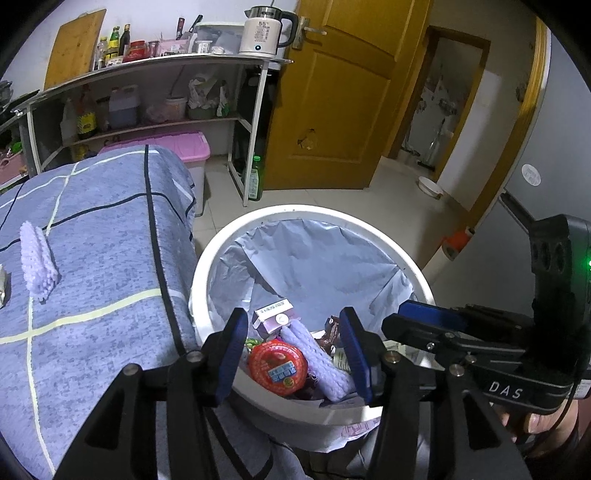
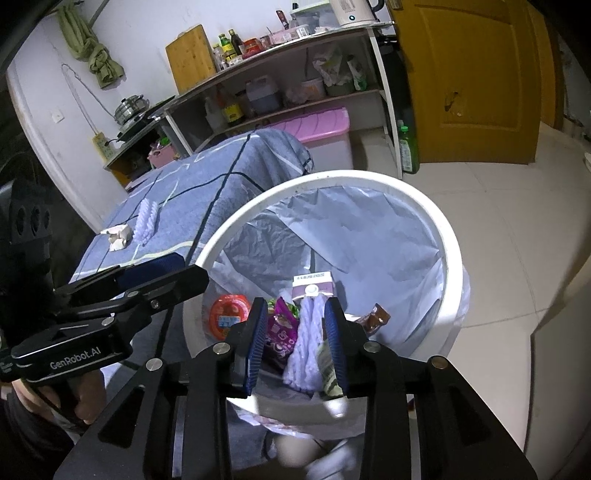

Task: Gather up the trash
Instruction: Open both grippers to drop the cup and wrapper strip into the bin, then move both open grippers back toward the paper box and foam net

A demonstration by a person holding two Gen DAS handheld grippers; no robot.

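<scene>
A white bin [image 1: 369, 218] [image 2: 373, 178] with a grey liner stands beside the blue-clothed table [image 1: 103, 236]. In it lie a red round lid [image 1: 277, 363] [image 2: 229, 314], a purple foam net [image 1: 321, 365] [image 2: 306, 347], a small carton [image 1: 273, 314] [image 2: 314, 286], a purple snack packet [image 2: 282, 328] and a brown wrapper [image 2: 375, 317]. My left gripper [image 1: 293, 312] [image 2: 192, 269] hangs open over the bin, holding nothing. My right gripper [image 2: 295, 301] [image 1: 406, 317] is open above the net, which lies loose below. Another foam net [image 1: 37, 258] [image 2: 146, 219] and crumpled white paper [image 2: 118, 236] rest on the table.
A metal shelf [image 1: 147, 66] with bottles and a kettle [image 1: 264, 31] stands behind the table, above a pink-lidded box [image 1: 184, 147]. A green bottle [image 1: 255, 181] stands by the wooden door [image 1: 332, 103]. A white bowl [image 1: 430, 186] sits on the tiled floor.
</scene>
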